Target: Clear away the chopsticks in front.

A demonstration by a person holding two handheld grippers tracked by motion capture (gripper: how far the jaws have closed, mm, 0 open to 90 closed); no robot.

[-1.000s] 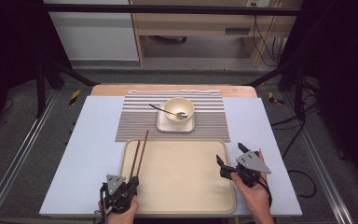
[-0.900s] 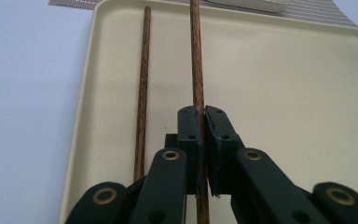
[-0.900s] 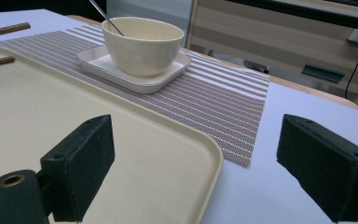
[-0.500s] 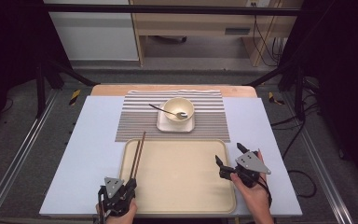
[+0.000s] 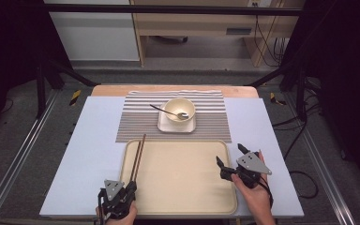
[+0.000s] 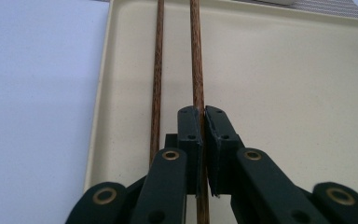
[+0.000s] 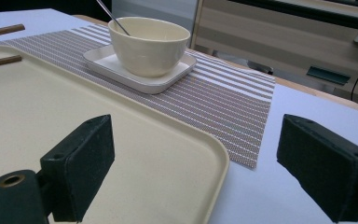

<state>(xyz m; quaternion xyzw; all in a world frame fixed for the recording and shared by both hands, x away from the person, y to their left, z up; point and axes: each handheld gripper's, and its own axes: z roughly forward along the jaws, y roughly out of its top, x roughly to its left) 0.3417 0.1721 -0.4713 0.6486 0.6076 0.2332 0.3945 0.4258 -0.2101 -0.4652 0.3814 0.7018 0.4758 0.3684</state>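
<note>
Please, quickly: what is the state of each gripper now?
Left gripper: closed on one chopstick over the tray.
Right gripper: open, holding nothing.

Left gripper [image 5: 132, 187] low at the near edge, fingers [image 6: 189, 135] clamped together; right gripper [image 5: 230, 157] level, fingers [image 7: 81, 161] spread wide.

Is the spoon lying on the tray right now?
No, the spoon rests in the bowl on the striped mat, beyond the tray.
</note>
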